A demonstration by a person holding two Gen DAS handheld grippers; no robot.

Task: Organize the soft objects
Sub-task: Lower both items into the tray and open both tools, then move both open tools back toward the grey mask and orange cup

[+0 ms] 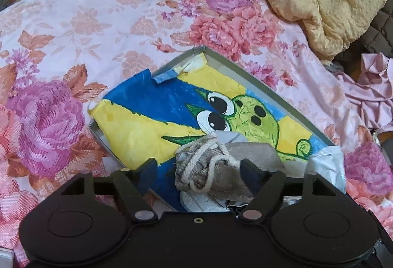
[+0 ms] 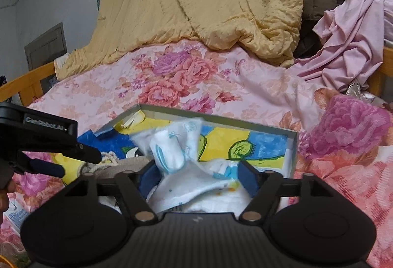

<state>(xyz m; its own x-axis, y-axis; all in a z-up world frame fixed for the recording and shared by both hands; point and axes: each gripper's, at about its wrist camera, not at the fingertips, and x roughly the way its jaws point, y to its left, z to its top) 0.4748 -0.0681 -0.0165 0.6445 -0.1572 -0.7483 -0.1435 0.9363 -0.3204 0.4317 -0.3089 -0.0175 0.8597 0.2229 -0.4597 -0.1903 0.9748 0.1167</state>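
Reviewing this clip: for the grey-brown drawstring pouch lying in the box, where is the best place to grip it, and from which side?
Probably at the bunched neck of the drawstring pouch, where the white cord wraps it, coming from above and the near side. The cloth is gathered narrowest there. The left gripper already straddles it with its jaws open.

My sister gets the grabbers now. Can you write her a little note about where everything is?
Left gripper: open, the grey drawstring pouch between its fingers, not squeezed.
Right gripper: open, over the white diaper, not squeezed either.
Both soft things lie in the shallow grey box with the frog drawing, which sits on the flowery bedspread.
Done: pouch and diaper look put in the box.
Left: the pink cloth and the yellow quilt are loose at the back of the bed, perhaps still to tidy.
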